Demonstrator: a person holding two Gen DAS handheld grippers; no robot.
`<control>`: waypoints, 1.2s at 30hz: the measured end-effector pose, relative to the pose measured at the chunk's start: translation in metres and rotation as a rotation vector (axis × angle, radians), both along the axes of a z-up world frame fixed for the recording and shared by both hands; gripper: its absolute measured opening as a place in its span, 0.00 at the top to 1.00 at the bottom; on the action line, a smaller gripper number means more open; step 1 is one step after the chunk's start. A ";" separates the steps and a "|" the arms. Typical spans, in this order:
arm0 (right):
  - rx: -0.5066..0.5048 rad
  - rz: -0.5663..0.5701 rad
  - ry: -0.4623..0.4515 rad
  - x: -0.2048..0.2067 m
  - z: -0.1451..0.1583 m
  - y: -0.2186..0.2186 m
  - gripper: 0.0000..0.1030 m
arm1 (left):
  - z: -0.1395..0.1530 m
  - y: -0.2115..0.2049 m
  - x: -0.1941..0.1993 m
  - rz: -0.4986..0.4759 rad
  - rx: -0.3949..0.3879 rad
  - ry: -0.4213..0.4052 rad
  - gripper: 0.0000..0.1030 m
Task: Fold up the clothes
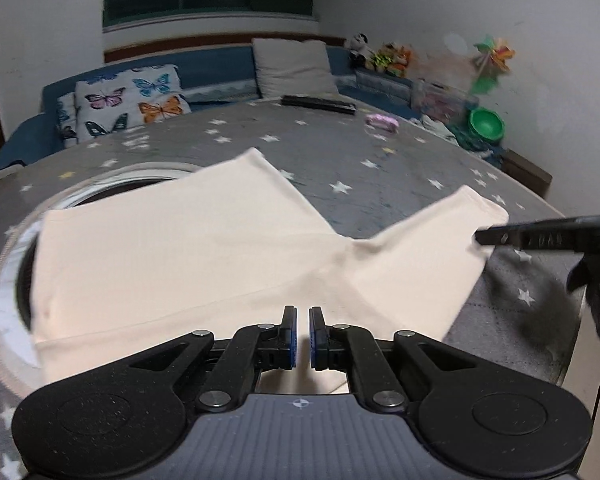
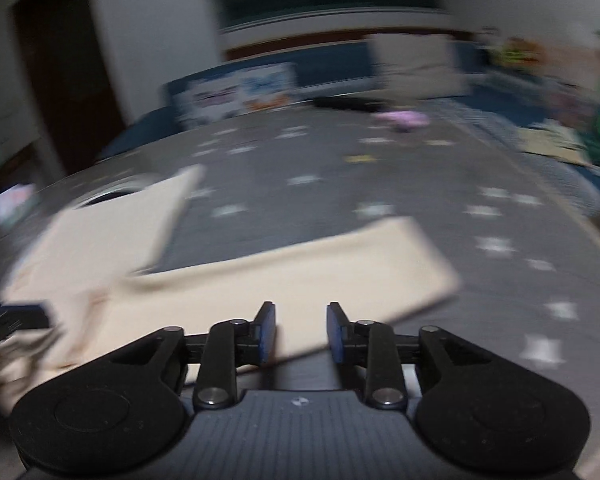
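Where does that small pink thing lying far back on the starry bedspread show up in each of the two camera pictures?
Left wrist view: the pink object lies far back, right of centre, just past the dark flat item.
Right wrist view: the pink object is far back, right of centre, blurred.
Shared landmark: the butterfly pillow at the bed's far left.
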State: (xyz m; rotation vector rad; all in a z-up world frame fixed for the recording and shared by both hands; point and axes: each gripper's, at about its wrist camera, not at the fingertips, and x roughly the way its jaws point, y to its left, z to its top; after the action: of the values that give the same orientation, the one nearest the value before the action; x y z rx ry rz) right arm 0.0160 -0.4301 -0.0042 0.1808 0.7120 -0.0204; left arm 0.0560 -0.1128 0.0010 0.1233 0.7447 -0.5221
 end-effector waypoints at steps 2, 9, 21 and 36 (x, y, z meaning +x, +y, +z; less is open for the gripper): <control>-0.025 -0.082 -0.012 -0.004 -0.001 -0.020 0.65 | -0.004 -0.006 0.002 -0.011 0.006 0.013 0.93; 0.043 -0.146 -0.028 0.006 -0.012 -0.051 0.65 | -0.010 -0.020 0.003 -0.024 0.031 0.023 0.93; -0.029 -0.140 -0.088 0.024 0.006 -0.058 0.94 | -0.010 -0.044 0.008 -0.052 0.028 0.030 0.93; 0.072 -0.006 -0.203 0.012 0.063 -0.029 0.94 | 0.013 -0.007 -0.004 0.027 -0.004 -0.065 0.43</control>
State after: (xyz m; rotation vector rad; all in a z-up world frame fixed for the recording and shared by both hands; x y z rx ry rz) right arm 0.0281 -0.4587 0.0583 0.2507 0.5103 0.0174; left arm 0.0519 -0.1194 0.0145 0.1260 0.6810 -0.4917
